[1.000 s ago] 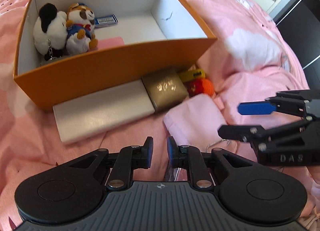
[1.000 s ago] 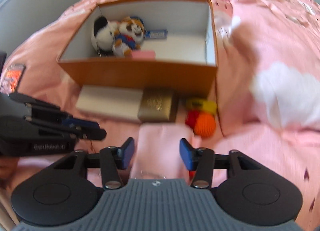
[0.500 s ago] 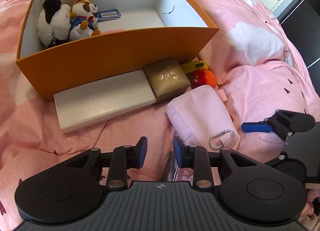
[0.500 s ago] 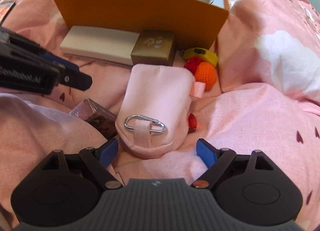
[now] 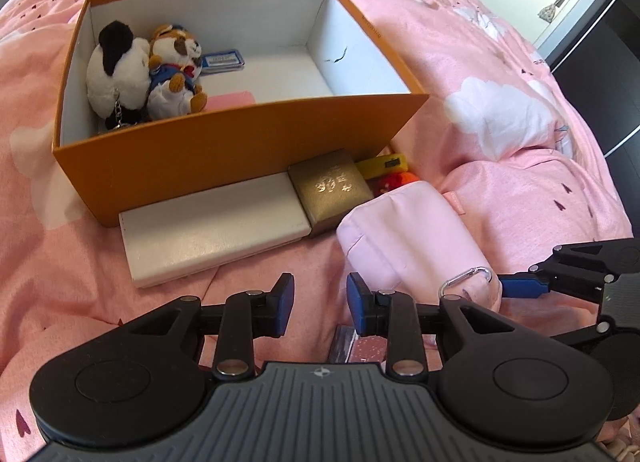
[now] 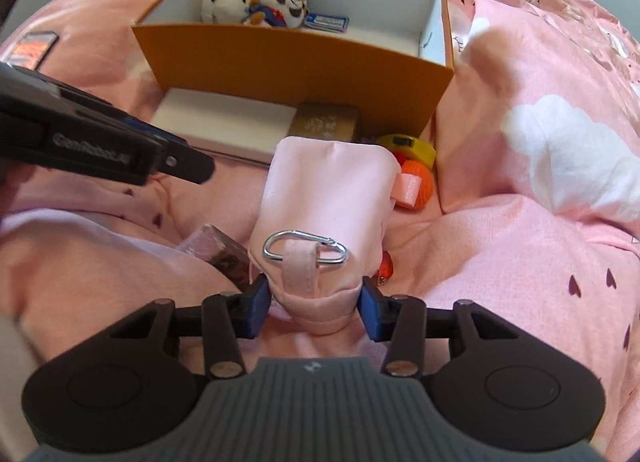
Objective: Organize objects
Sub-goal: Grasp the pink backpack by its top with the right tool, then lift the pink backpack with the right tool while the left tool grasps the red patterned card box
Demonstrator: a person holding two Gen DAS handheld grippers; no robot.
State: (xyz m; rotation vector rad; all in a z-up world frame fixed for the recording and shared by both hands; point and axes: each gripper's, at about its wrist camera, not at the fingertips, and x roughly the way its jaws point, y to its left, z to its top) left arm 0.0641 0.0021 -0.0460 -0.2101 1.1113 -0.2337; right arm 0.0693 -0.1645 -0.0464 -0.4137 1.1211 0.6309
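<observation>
Two tongs, right tongs (image 6: 312,312) just closed onto pink pouch (image 6: 324,197), left tongs (image 5: 320,304) narrowly parted, empty

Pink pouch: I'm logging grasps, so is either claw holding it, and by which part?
The right claw has just closed on the pink pouch at its carabiner end. The left claw holds nothing.

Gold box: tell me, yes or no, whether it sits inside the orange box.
No. The gold box lies on the pink bedding outside the orange box, against its front wall beside the white case.
</observation>
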